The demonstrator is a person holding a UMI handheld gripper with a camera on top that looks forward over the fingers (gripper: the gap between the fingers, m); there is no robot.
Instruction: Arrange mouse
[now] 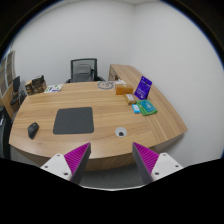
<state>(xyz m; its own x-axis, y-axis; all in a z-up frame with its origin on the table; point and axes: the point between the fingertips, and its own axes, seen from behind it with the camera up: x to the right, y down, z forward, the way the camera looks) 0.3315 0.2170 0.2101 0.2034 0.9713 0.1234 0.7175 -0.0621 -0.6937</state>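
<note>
A small black mouse (33,130) lies on the wooden table (100,105), left of a dark grey mouse mat (73,121). My gripper (111,162) hovers near the table's front edge, well back from both and to their right. Its two fingers with magenta pads (74,157) stand wide apart, open, with nothing between them.
A round cable hole (121,131) sits in the tabletop just ahead of the fingers. Books and a purple box (144,87) lie at the table's right part, a round object (106,86) near the far edge. A black office chair (82,70) stands behind the table, shelves (12,95) at the left.
</note>
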